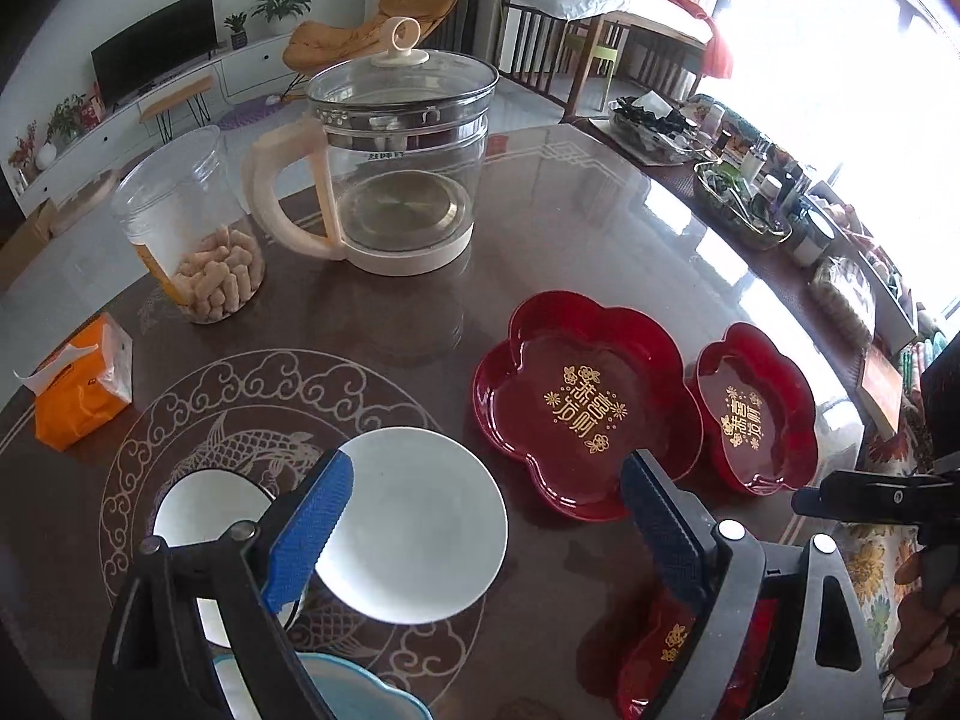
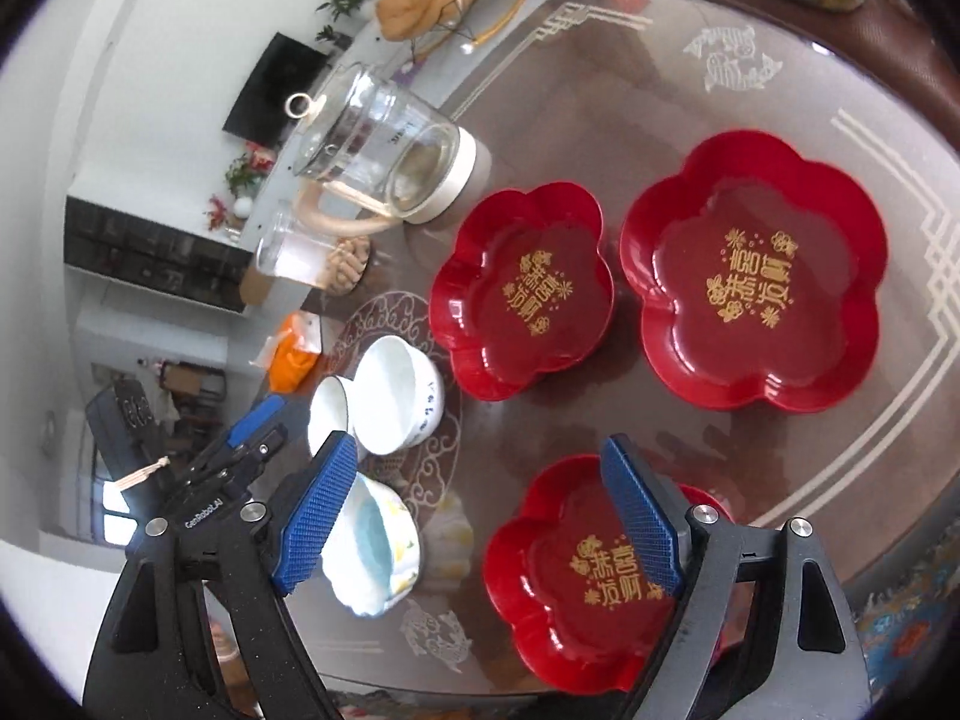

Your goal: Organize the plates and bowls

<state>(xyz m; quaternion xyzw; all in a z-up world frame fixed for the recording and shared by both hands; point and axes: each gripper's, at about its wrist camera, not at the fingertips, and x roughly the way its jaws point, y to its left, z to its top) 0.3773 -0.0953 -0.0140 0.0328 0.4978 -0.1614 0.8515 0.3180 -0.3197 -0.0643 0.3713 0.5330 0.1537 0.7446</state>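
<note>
Red flower-shaped plates sit on the shiny brown tabletop [image 2: 690,90]. I count three. The biggest red plate [image 2: 756,270] is far from the right tool, the middle red plate [image 2: 522,288] is just beside it, and the near red plate [image 2: 576,570] lies right under the right tool [image 2: 480,522]. They look like hard, smooth plastic, so I think they are light and stiff and will not break easily. They look slippery too. The best place to hold one is the raised wavy rim, with one finger inside and one outside.

White bowls stand near the left tool [image 1: 486,516]. The big white bowl [image 1: 414,522] sits between its fingers, the small white bowl [image 1: 210,516] is just beside that, and a blue-lined bowl [image 2: 372,546] with yellow spots is close by. These look like china, so I guess they are heavier and could chip or crack. Pinch them at the thin rim and go gently.

Both tools are spread wide and hold nothing.

Each red plate has gold Chinese letters and little gold flowers in the middle. I cannot read them surely. The left tool's arm says "GenRobot.AI" in white, seen from the right camera. The big white bowl has small blue marks on its side, too tiny to read. A glass kettle [image 1: 396,162] has faint writing on its glass, which I cannot make out.
</note>
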